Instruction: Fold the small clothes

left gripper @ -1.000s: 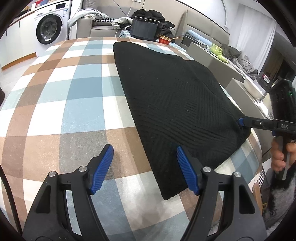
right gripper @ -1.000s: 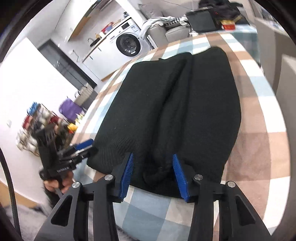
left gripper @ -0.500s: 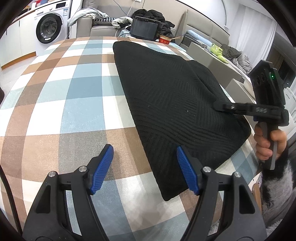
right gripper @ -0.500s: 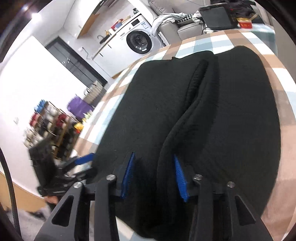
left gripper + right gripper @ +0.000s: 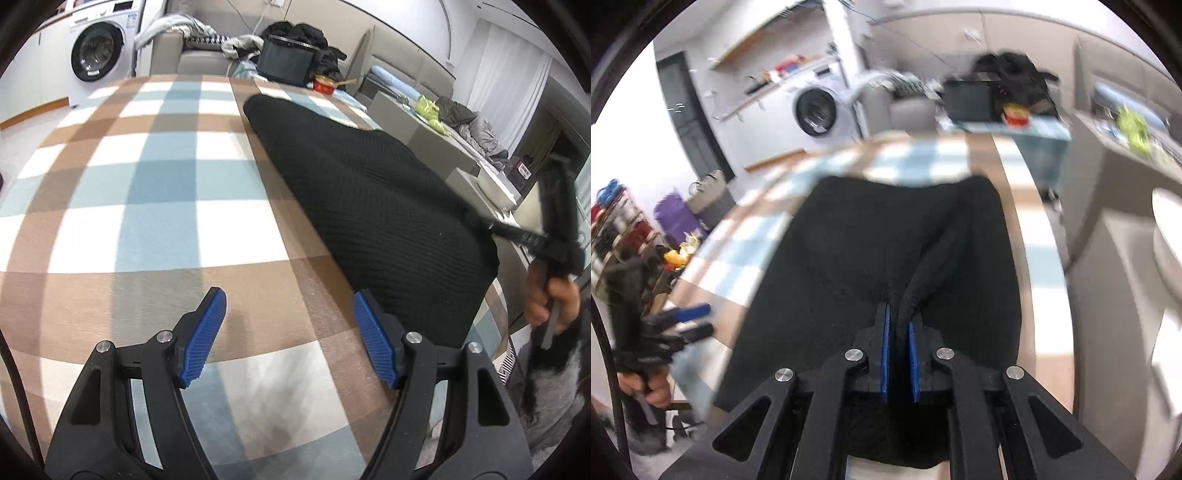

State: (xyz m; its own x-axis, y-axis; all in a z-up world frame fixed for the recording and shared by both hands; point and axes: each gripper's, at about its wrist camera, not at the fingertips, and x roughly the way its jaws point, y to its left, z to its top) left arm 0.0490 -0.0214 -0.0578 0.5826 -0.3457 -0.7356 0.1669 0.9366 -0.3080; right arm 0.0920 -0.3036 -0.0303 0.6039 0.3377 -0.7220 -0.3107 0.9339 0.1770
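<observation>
With the right gripper [image 5: 898, 325] pinched tight on a ridge of the black knit [image 5: 871, 251], carry it over slowly while the left gripper [image 5: 288, 332], wide and empty, steadies the edge beside it.

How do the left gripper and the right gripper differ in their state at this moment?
The left gripper stands open over the checked tablecloth with nothing between its blue pads, while the right gripper is shut. The right gripper pinches a raised fold of the black knitted garment; the left gripper touches no cloth, its right finger beside the garment's edge. Both have black frames with ribbed blue pads.
</observation>
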